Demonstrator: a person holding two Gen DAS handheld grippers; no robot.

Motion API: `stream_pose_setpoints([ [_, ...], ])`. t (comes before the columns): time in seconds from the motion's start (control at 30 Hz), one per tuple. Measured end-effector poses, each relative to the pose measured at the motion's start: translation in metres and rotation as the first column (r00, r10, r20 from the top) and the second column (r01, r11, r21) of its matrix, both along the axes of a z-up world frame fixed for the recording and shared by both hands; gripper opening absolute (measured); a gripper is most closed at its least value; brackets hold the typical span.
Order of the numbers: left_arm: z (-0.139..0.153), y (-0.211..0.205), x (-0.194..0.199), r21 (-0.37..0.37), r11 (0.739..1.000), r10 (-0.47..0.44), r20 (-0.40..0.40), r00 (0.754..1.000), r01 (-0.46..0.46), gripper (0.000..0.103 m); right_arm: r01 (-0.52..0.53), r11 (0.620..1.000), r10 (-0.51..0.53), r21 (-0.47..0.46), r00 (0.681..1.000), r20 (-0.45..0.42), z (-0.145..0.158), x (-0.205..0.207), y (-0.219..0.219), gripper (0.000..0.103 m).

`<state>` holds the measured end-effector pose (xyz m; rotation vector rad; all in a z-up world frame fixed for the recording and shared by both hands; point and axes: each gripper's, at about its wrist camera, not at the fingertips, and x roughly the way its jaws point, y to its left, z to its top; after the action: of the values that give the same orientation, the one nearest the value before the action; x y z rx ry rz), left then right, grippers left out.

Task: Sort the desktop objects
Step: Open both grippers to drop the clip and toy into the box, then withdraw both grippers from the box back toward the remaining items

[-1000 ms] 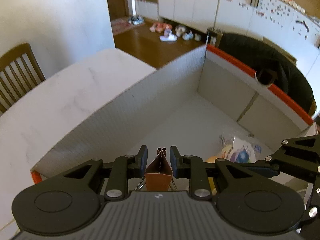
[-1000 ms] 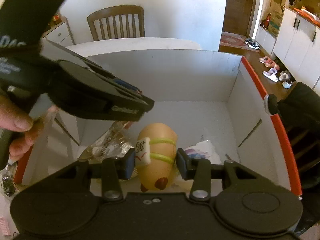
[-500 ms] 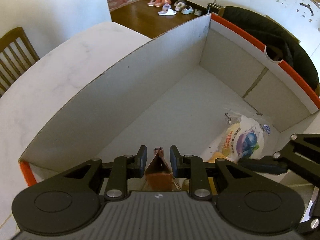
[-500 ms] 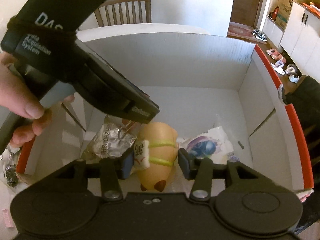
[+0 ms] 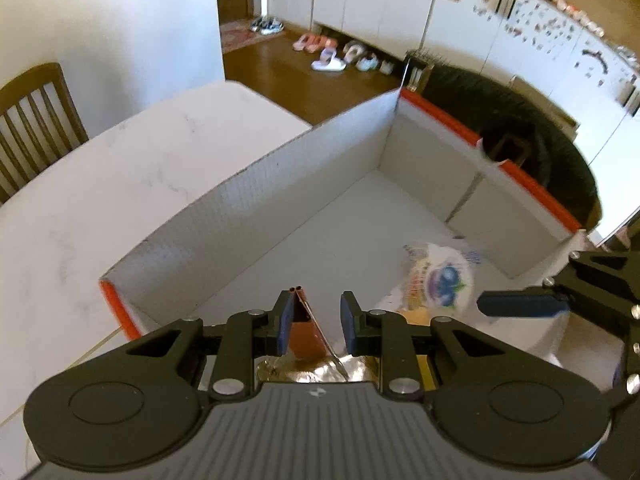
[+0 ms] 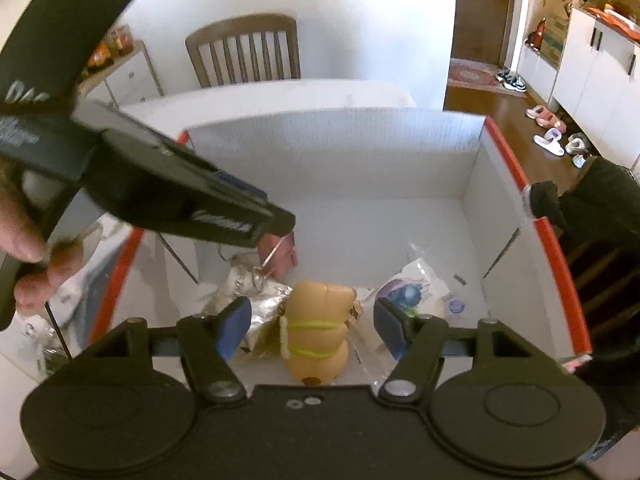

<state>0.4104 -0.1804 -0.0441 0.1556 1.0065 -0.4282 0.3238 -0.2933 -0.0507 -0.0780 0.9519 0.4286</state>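
A white cardboard box (image 5: 256,208) with an orange rim fills both views. My left gripper (image 5: 316,312) is shut on a brown binder clip (image 5: 302,328) that leans toward its left pad. In the right wrist view the clip (image 6: 282,258) hangs above a silver foil bag (image 6: 256,292). My right gripper (image 6: 311,320) has its jaws opening. A yellow squeeze toy (image 6: 318,332) with green bands lies on the box floor between its pads, touching neither. A blueberry snack packet (image 5: 440,280) lies just right of the toy (image 6: 408,294).
The box (image 6: 332,152) stands on a white marble table (image 5: 100,184). A wooden chair (image 6: 244,52) is behind it and a black coat (image 5: 520,120) beyond the right wall. A hand (image 6: 24,240) holds the left gripper. Loose packets (image 6: 40,340) lie outside the box's left wall.
The right jaws have widened and let go of the yellow toy, which now rests lower in the box. The left gripper has lifted and drawn back with the clip.
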Motion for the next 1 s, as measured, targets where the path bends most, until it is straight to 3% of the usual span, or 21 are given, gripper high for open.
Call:
stream_pose_setpoints([
  [0.4, 0.047, 0.042, -0.063, -0.096, 0.995, -0.031, 0.101, 0.994, 0.040, 0.024, 0.031, 0.996, -0.038, 0.080, 0.996, 0.080, 0.046, -0.026, -0.012, 0.068],
  [0.5, 0.056, 0.053, -0.082, -0.102, 0.994, -0.035, 0.128, 0.991, 0.049, 0.024, 0.029, 0.995, -0.039, 0.093, 0.994, 0.102, 0.057, -0.041, -0.008, 0.075],
  [0.6, 0.061, 0.067, -0.102, -0.120, 0.991, -0.036, 0.136, 0.990, 0.053, 0.024, 0.027, 0.995, -0.040, 0.098, 0.991, 0.126, 0.066, -0.056, -0.001, 0.076],
  [1.0, 0.075, 0.130, -0.170, -0.153, 0.988, -0.008, 0.176, 0.984, 0.036, 0.024, 0.019, 0.992, -0.038, 0.121, 0.988, 0.153, 0.072, -0.114, 0.043, 0.077],
])
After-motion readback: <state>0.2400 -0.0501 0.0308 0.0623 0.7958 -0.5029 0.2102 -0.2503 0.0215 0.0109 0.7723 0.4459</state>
